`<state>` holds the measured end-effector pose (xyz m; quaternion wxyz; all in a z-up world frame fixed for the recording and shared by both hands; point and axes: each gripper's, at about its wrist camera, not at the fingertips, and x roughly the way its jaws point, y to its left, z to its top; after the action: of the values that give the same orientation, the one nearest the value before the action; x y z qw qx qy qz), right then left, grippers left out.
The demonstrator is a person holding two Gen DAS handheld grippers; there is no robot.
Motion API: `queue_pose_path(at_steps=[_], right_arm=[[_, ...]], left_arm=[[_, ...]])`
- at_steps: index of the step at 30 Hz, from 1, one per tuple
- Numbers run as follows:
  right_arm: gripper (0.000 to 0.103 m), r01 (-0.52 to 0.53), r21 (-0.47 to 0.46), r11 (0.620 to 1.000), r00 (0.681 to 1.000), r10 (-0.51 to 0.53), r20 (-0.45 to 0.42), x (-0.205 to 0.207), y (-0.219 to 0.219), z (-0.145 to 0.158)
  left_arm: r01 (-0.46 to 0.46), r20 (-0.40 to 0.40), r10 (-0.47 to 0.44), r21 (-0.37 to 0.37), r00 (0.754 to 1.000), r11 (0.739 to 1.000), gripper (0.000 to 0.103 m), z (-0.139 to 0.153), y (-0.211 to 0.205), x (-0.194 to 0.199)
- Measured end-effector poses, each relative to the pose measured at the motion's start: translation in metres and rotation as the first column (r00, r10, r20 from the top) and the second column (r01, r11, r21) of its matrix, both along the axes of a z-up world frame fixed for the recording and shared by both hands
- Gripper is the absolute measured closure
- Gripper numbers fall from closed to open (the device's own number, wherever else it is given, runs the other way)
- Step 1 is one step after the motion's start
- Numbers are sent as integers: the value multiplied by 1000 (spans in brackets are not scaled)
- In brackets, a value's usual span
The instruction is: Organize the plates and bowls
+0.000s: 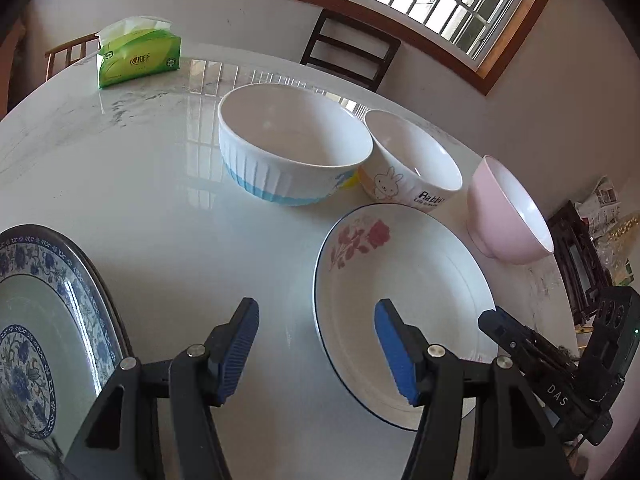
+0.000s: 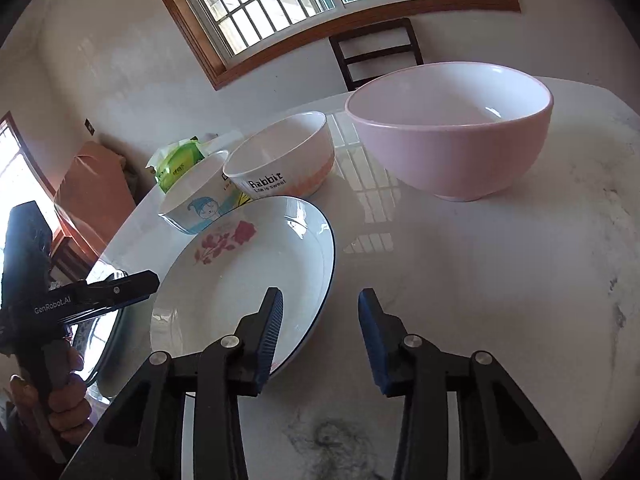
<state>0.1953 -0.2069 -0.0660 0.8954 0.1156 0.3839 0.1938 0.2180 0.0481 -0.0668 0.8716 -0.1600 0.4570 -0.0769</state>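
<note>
On the white marble table (image 1: 140, 200) stand a large white bowl with blue ribs (image 1: 294, 142), a white rabbit bowl (image 1: 412, 160) and a pink bowl (image 1: 506, 212) in a row. A white plate with red flowers (image 1: 400, 308) lies in front of them, and a blue-patterned plate (image 1: 36, 320) lies at the left. My left gripper (image 1: 316, 312) is open and empty, its right finger over the flower plate's left rim. My right gripper (image 2: 320, 304) is open and empty, straddling the right rim of the flower plate (image 2: 240, 280). The pink bowl (image 2: 452, 132) stands beyond it.
A green tissue pack (image 1: 138, 56) stands at the table's far left. A dark wooden chair (image 1: 348, 48) stands behind the table under the window. The rabbit bowl (image 2: 280, 160) and the ribbed bowl (image 2: 196, 200) also show in the right wrist view.
</note>
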Motion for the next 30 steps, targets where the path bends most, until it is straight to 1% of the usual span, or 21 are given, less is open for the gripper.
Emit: queue_pose_path(at_steps=[2,4,5,7,8,9,10,11,12,13,15,18,21,23,27,30], right_arm=[[69,-13,-30,999,1000,13,0,3,4,-1],[70,-14,-57,998,1000,14,-6,6,8,-2],[70,-18,-68,998,1000,18,-4,8,9,-2],[71,-24,-83,996,1000,24,-4,9,12,-3],[72,-26,-86,996,1000,26,-10,11,13,-3],[75,-28,-88,996,1000,27,-17,13,12,-4],[82,-30,-94,995,999,28,-25,14,13,-5],[86,-36,-104,994,999,33,-35,15,15,-6],[88,-42,-117,992,999,38,-34,15,17,-6],[88,-39,-138,990,999,35,-29,14,19,-6],[87,-39,-160,986,999,35,-26,14,21,-5],[88,-29,-136,990,999,26,-27,14,14,-5],[89,-22,-135,991,1000,20,-20,11,13,-4],[89,-18,-143,990,1000,17,-11,6,12,-3],[89,-18,-153,988,1000,18,3,-4,13,0],[89,-20,-162,987,1000,21,5,-16,15,0]], left_arm=[[4,-7,-4,-9,1000,1000,41,-6,-1,3],[6,-15,-6,1,1000,1000,42,-12,-2,6],[5,-1,-5,5,1000,1000,42,-11,-3,5],[16,1,-16,2,1000,1000,42,-9,-5,5],[21,-1,-21,12,1000,1000,42,-9,-6,5],[26,3,-26,39,1000,999,42,-8,-10,5],[34,4,-35,75,999,997,57,-8,-16,6],[51,-9,-51,98,999,994,77,-9,-21,7],[45,-9,-44,126,999,991,81,-7,-25,5],[38,-18,-36,130,999,991,81,-8,-25,5],[30,-26,-27,111,999,993,82,-12,-24,4],[24,-44,-21,78,999,997,83,-15,-27,-1],[33,-45,-29,85,999,996,83,-16,-29,-12],[31,-54,-27,72,998,997,83,-17,-27,-19],[25,-40,-21,105,999,994,83,-13,-28,-35],[24,-38,-20,115,999,993,83,-9,-29,-44]])
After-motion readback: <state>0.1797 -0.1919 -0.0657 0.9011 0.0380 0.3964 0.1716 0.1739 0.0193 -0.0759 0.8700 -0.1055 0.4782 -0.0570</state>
